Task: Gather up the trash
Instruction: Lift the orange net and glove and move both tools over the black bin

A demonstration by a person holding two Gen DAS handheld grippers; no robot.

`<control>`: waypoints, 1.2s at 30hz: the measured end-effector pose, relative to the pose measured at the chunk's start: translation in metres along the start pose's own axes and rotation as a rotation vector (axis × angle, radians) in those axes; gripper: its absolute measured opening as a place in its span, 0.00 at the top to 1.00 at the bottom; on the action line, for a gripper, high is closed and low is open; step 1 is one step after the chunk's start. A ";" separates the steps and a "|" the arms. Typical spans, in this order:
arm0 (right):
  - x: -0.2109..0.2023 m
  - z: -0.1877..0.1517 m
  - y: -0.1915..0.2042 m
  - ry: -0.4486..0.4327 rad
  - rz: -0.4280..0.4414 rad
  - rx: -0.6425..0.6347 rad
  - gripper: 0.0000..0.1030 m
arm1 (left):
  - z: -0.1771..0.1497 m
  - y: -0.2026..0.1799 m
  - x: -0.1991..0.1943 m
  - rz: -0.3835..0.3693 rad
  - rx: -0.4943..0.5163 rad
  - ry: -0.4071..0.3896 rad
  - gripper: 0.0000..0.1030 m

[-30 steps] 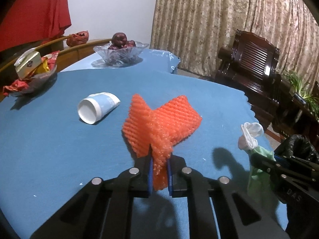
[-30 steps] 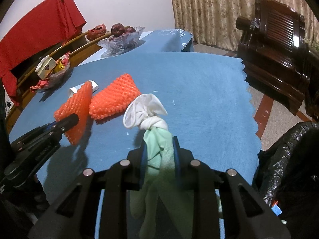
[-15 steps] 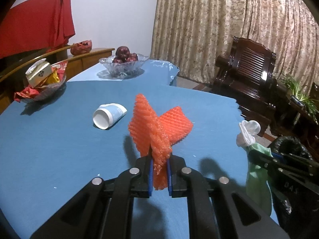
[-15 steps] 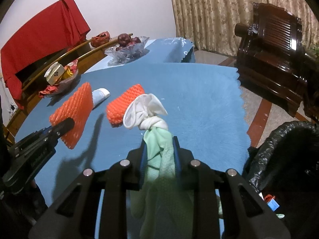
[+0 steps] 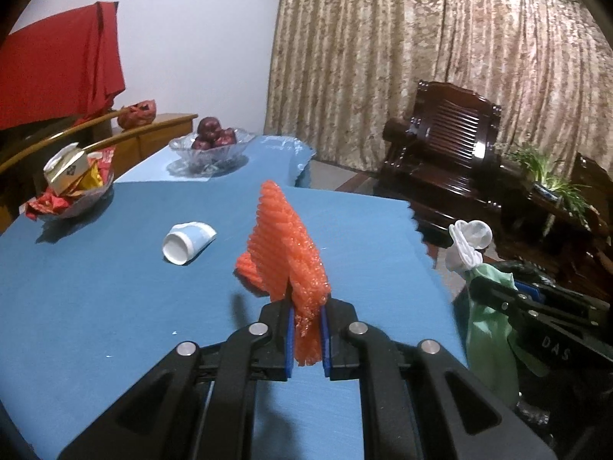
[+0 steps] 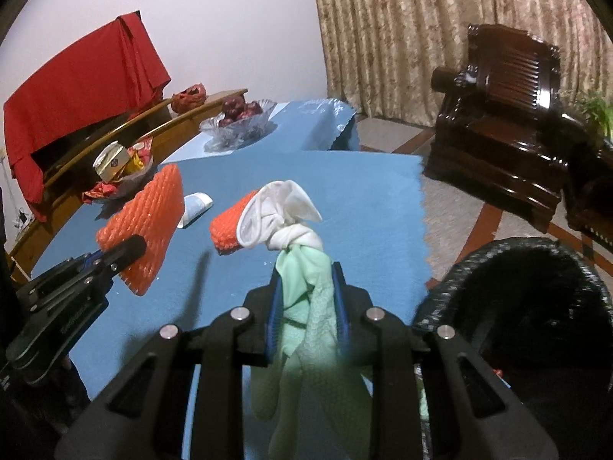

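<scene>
- Holding two bits of trash clear of the table (image 5: 95, 306), one per gripper, neither binned yet
- Left gripper (image 5: 306, 339) clamped on an orange foam net (image 5: 285, 253), pads pinching its lower edge, net standing upright above the jaws
- Right gripper (image 6: 308, 306) clamped on a green bag (image 6: 306, 287) with a white knotted wad (image 6: 281, 214) at its top, loose tail hanging down between the arms
- Showing up in each other's views too: net and left gripper at the left of the right view, bag and right gripper at the right of the left view
- Waiting open-mouthed beside the table edge, low right in the right view: black bin bag (image 6: 536, 287), a scrap or two seemingly inside, too dark to name
- Left on the cloth: a second orange net (image 6: 230, 226) lying flat behind the wad, and a tipped paper cup (image 5: 187, 241) on its side, mouth toward the camera
- Judged about halfway: two pieces in hand and near the bin, two yet to fetch
- Looking light and springy, the held net: ribbed mesh, squashed thin where pinched, likely to spring back on release
- Looking limp and thin, the bag: crumpled film, likely to cling or snag on the pads when dropped
- Not counted as trash, by guess: fruit bowl (image 5: 210, 149) and snack dish (image 5: 72, 195) at the far side
</scene>
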State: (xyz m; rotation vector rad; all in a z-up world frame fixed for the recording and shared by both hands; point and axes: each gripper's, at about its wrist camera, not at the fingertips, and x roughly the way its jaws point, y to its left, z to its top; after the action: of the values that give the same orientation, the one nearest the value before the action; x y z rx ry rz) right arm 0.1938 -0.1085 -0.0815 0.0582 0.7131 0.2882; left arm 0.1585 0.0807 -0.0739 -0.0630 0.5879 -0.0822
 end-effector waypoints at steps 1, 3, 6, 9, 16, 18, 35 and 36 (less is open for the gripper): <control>-0.007 0.000 -0.003 -0.009 -0.008 0.004 0.78 | 0.001 -0.005 -0.004 -0.010 0.007 -0.003 0.90; -0.018 -0.001 -0.010 -0.022 -0.017 0.011 0.78 | 0.001 -0.012 -0.008 -0.023 0.015 -0.007 0.90; -0.034 -0.002 -0.020 -0.043 -0.038 0.019 0.78 | 0.003 -0.025 -0.015 -0.050 0.032 -0.013 0.90; -0.048 -0.003 -0.031 -0.060 -0.060 0.031 0.78 | 0.004 -0.040 -0.019 -0.080 0.048 -0.016 0.90; -0.076 -0.013 -0.062 -0.079 -0.122 0.067 0.78 | 0.007 -0.080 -0.024 -0.156 0.092 -0.018 0.90; -0.081 -0.016 -0.069 -0.083 -0.139 0.080 0.78 | 0.006 -0.092 -0.024 -0.181 0.108 -0.018 0.90; -0.122 -0.047 -0.156 -0.097 -0.304 0.179 0.78 | 0.001 -0.193 0.002 -0.358 0.212 0.030 0.90; -0.122 -0.049 -0.160 -0.095 -0.311 0.183 0.78 | 0.000 -0.197 0.004 -0.366 0.218 0.035 0.90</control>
State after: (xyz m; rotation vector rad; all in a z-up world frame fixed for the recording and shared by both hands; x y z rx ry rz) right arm 0.1125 -0.2982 -0.0646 0.1330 0.6415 -0.0773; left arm 0.1500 -0.1160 -0.0601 0.0430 0.5944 -0.5029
